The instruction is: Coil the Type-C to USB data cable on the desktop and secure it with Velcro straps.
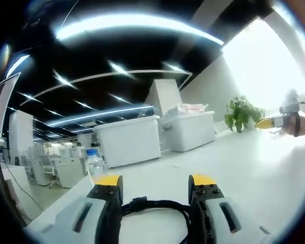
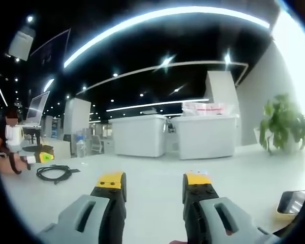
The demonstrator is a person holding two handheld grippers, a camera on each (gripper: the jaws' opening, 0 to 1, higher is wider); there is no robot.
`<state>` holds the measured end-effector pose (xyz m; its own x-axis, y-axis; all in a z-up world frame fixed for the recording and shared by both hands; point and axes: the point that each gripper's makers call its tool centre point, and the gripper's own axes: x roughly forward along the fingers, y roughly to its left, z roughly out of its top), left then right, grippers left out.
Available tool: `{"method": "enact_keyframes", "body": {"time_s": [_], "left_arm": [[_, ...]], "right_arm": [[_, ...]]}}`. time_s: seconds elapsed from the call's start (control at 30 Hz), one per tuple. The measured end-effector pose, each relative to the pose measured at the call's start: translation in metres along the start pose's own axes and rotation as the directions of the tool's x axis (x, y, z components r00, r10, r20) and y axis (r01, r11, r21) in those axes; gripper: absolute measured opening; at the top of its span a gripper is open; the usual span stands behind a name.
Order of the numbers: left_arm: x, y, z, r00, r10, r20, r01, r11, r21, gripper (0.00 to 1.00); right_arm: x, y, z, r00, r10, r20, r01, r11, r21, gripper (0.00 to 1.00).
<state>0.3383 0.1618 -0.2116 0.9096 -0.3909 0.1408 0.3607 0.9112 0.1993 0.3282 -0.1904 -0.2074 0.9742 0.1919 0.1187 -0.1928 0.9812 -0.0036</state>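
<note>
In the left gripper view, my left gripper (image 1: 155, 185) has its jaws spread wide, and the black cable (image 1: 155, 208) lies as a loop on the white table (image 1: 234, 152) between them, low at 6 o'clock; I cannot tell whether either jaw touches it. My right gripper (image 1: 268, 122) shows small at 3 o'clock, well apart, held in a hand. A water bottle (image 1: 94, 163) stands at 8 o'clock, two white bins (image 1: 129, 140) sit past the table at 12, and a potted plant (image 1: 241, 113) at 2 beside a bright window. To coil well, I judge I should close gently on one strand and keep the loops even, so the strap can wrap them snugly. In the right gripper view, my right gripper (image 2: 154, 179) is released, jaws parted over bare table. The cable (image 2: 55, 173) lies coiled at 9 o'clock beside the left gripper's yellow tip. A phone (image 2: 294, 202) rests at 4 o'clock. Ceiling light strips run overhead in an open office.
</note>
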Motion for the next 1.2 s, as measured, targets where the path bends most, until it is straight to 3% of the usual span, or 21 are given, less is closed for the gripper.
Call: {"method": "enact_keyframes", "body": {"time_s": [0.27,0.5,0.63,0.73,0.83,0.93,1.2], "left_arm": [[0.001,-0.003,0.004,1.0,-0.007,0.022,0.006,0.999,0.044,0.57],[0.002,0.001,0.003,1.0,-0.001,0.017,0.0,0.999,0.037,0.57],[0.004,0.011,0.002,1.0,0.022,0.009,-0.022,0.999,0.033,0.61],[0.004,0.022,-0.003,0.999,0.052,-0.008,-0.052,0.998,-0.02,0.67],[0.006,0.028,-0.008,0.998,0.061,-0.029,-0.063,0.995,-0.082,0.7],[0.009,0.038,-0.007,0.994,0.103,-0.029,-0.104,0.993,-0.051,0.69],[0.01,0.045,0.0,0.99,0.143,0.017,-0.144,0.989,0.035,0.73]], "right_arm": [[0.0,0.001,0.001,1.0,0.006,0.005,-0.006,1.0,0.0,0.41],[0.001,0.002,-0.006,0.999,-0.001,-0.033,0.001,1.0,-0.027,0.42],[0.0,0.004,-0.006,0.999,0.004,-0.041,-0.003,1.0,0.026,0.43],[-0.003,0.008,-0.003,0.999,0.016,-0.038,-0.013,0.997,0.074,0.44],[-0.005,0.014,0.001,0.999,0.026,-0.025,-0.025,0.998,0.055,0.45],[-0.005,0.022,0.007,0.999,0.044,0.012,-0.043,0.999,-0.031,0.47],[-0.005,0.014,0.008,1.0,0.016,0.016,-0.016,1.0,0.01,0.48]]}}
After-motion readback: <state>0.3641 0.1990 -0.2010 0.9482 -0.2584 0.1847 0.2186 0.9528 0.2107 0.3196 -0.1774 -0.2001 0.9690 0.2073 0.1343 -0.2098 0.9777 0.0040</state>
